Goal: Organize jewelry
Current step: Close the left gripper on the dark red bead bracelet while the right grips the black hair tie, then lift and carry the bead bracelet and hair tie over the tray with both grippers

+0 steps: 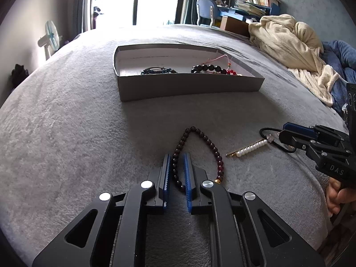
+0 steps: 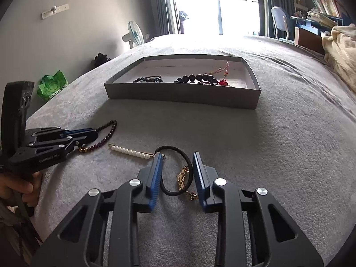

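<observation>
So your left gripper (image 1: pixel 177 171) has its blue fingers (image 1: pixel 166 173) squeezed nearly together, and one side of the dark bead bracelet (image 1: pixel 201 153) runs right between them; they're pinching that strand, while the rest of the loop lies on the grey bed cover (image 1: pixel 66 144) near its front edge. The little gold bead sits just beside your right-hand finger.

Your right gripper (image 2: pixel 175 173) is only partly closed. Its fingers (image 2: pixel 155 178) stand apart on either side of the black hair tie (image 2: pixel 175 171) with the gold chain (image 2: pixel 183 178) lying across it. The left pad looks to be touching the tie's edge, but the right one isn't pressing on anything, so nothing's actually gripped there.

The pearl hair clip (image 2: pixel 131 151) lies on the cover between your two grippers, close to the tie.

The grey box (image 1: pixel 191 86) sits further back towards the middle of the bed, with a blue bracelet (image 1: pixel 159 70) at its left and a big black bead bracelet (image 1: pixel 209 68) with red bits at its right.

Readable writing: "GenRobot.AI" on the left gripper's side in the right camera, and "DAS" on the right gripper in the left camera.
</observation>
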The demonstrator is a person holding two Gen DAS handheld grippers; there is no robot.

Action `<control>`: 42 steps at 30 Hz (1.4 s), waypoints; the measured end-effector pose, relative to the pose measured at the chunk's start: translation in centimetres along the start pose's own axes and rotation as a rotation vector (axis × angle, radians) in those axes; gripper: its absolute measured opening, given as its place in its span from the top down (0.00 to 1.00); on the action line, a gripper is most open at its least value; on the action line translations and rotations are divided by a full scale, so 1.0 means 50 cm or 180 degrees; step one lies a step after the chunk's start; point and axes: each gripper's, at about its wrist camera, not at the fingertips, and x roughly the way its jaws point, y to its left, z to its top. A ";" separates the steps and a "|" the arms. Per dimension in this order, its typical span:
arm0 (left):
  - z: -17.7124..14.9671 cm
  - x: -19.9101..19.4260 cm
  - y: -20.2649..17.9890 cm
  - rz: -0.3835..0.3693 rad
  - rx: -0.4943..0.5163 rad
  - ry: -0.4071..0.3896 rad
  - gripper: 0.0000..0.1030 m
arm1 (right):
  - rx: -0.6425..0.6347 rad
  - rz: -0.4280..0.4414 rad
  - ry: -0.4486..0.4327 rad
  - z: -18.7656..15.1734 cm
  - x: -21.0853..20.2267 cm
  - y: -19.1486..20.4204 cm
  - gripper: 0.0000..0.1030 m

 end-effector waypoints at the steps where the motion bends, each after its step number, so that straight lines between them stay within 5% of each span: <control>1: 0.000 0.000 0.000 0.0000 0.0000 0.0000 0.88 | 0.0013 0.0004 0.0007 0.001 0.001 -0.002 0.74; 5: 0.000 0.001 0.000 0.0000 0.0000 0.0005 0.88 | -0.0010 0.0034 0.0003 0.004 0.001 0.002 0.75; 10: -0.001 0.002 0.000 0.0005 0.0005 0.0007 0.88 | -0.0075 0.0078 0.0003 0.001 -0.001 0.013 0.92; 23: 0.011 0.026 0.002 -0.0097 0.0026 0.0128 0.84 | 0.0004 0.0047 0.0282 0.006 0.037 0.003 0.93; 28: 0.009 0.012 -0.005 -0.0084 0.0067 0.0048 0.94 | 0.0071 0.0102 0.0169 0.007 0.022 -0.005 0.97; 42: 0.062 -0.061 -0.012 -0.0191 0.0134 -0.0232 0.94 | 0.0195 0.0244 -0.0200 0.058 -0.039 -0.005 0.97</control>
